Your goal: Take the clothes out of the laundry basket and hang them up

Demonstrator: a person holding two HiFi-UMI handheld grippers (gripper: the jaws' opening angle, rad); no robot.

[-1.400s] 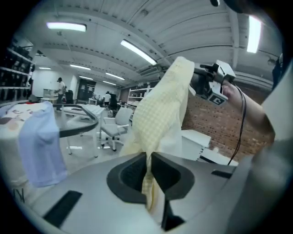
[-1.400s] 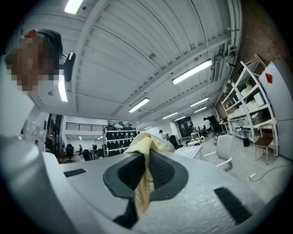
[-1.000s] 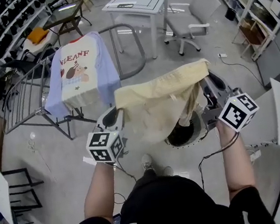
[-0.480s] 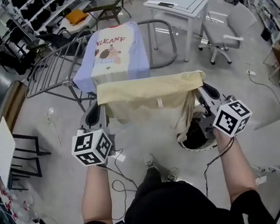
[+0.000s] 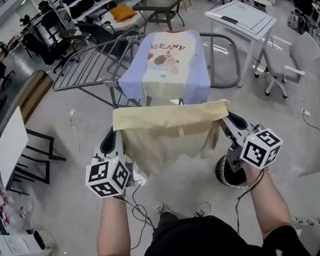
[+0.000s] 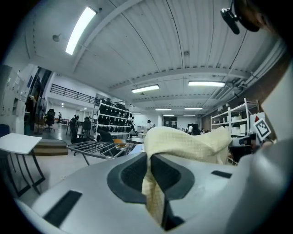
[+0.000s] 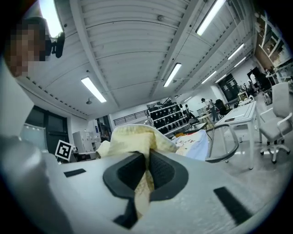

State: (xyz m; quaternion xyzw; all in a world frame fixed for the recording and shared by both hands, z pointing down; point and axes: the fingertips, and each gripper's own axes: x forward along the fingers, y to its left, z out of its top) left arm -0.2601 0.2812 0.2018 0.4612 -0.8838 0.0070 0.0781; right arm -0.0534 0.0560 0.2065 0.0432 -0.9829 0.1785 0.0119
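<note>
Head view downward; both gripper views share rack point(image 6: 91, 148).

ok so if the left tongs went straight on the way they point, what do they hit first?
Probably the grey metal drying rack, near the lilac-sleeved printed shirt draped on it. The left tongs are shut on the pale yellow cloth; depth is unclear.

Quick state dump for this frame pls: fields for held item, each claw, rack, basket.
held item: pale yellow waffle-knit garment, spread wide between both claws
left claw: shut on the garment's left top corner
right claw: shut on its right top corner
rack: grey metal drying rack, beyond the garment
already hung: lilac-sleeved cream printed shirt, draped over the rack
basket: round dark basket, partly hidden behind right claw
</note>
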